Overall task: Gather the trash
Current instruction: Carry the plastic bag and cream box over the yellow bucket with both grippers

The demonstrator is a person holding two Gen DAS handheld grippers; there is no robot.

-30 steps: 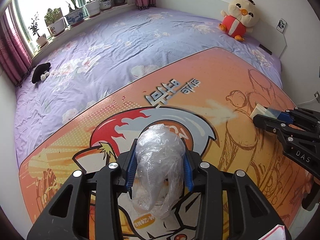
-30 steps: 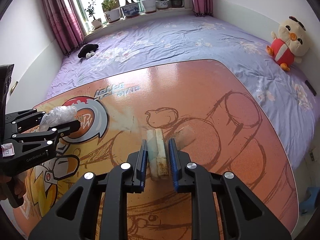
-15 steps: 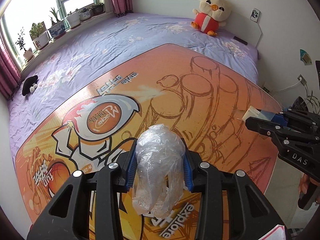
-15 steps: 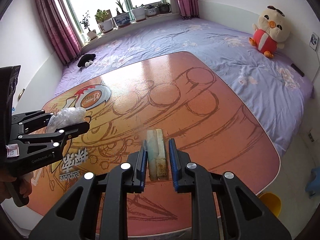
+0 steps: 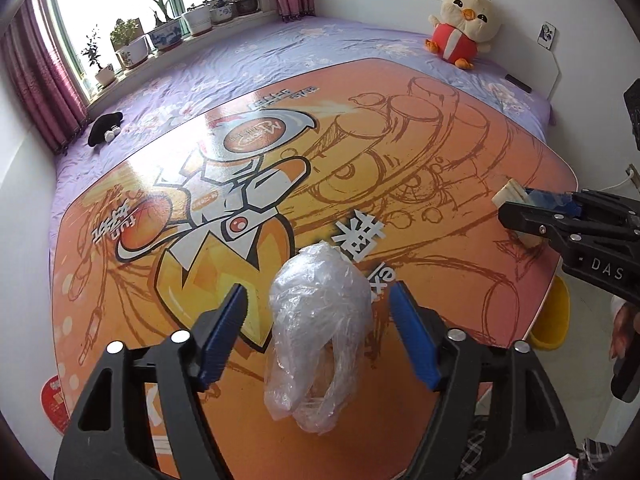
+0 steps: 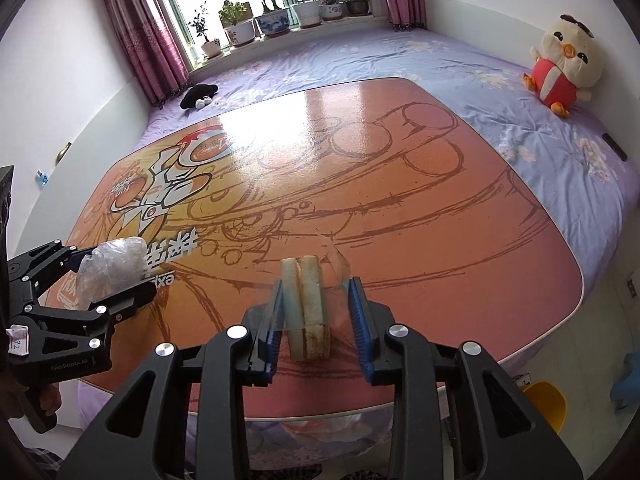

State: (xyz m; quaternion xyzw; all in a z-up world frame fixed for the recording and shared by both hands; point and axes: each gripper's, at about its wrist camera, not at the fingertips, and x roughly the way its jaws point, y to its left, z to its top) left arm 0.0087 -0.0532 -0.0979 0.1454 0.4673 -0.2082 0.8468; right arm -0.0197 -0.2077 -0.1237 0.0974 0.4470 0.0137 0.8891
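Crumpled clear plastic bag (image 5: pixel 320 320) sits between the blue pads of the left claw (image 5: pixel 320 334), near edge of the orange printed tabletop (image 5: pixel 400 152); jaws are opening, pads clear of the bag on both sides, so released; bag looks mid-drop or just let go, cannot tell if it rests on anything. Right of the bag, the pale two-layer sandwich-like scrap (image 6: pixel 306 312) with a bit of clear film is between the pads of the right claw (image 6: pixel 316 320); jaws opening too, right pad off it, left pad just beside or touching, grip gone. Yellow bin (image 6: pixel 546 404) sits on the floor past the tabletop's right corner, well right of the bag; judgement: release only once over a bin, else light trash drifts; open wide, let film peel off pads.
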